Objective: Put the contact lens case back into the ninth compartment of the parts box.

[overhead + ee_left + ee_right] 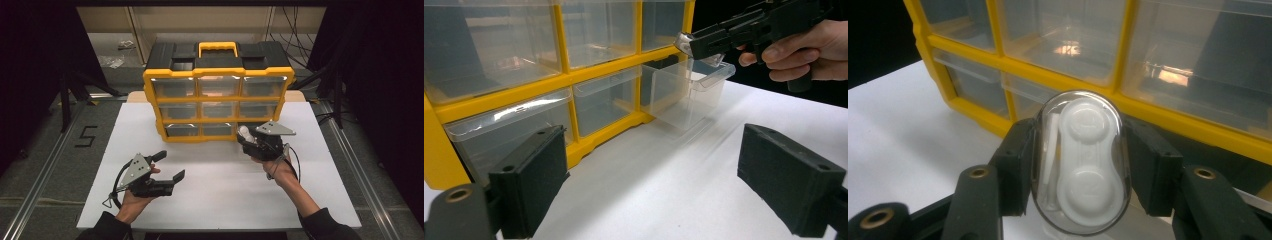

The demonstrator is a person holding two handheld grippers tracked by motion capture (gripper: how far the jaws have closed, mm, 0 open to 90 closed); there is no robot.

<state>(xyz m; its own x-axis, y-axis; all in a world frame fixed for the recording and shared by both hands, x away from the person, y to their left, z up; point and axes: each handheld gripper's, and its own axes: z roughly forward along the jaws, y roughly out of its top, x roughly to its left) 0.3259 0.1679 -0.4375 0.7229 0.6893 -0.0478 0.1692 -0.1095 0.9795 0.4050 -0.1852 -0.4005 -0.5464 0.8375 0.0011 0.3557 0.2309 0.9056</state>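
Observation:
A yellow-and-black drawer organizer (218, 119) with clear drawers stands at the back of the white table (220, 200). Its bottom right drawer (686, 92) is pulled out. My right gripper (245, 136) hovers just over that drawer and is shut on a clear oval case (1082, 165) with a white contact lens holder inside. In the left gripper view the right gripper (691, 44) hangs above the drawer's rim. My left gripper (170, 165) rests low at the front left, with its jaws wide apart and nothing between its pads (531, 185).
The organizer has a yellow carry handle (217, 48) on its black top. Bare white table lies between the two grippers and in front of the organizer. Dark curtains and stands flank the table, and cables lie on the floor at the right.

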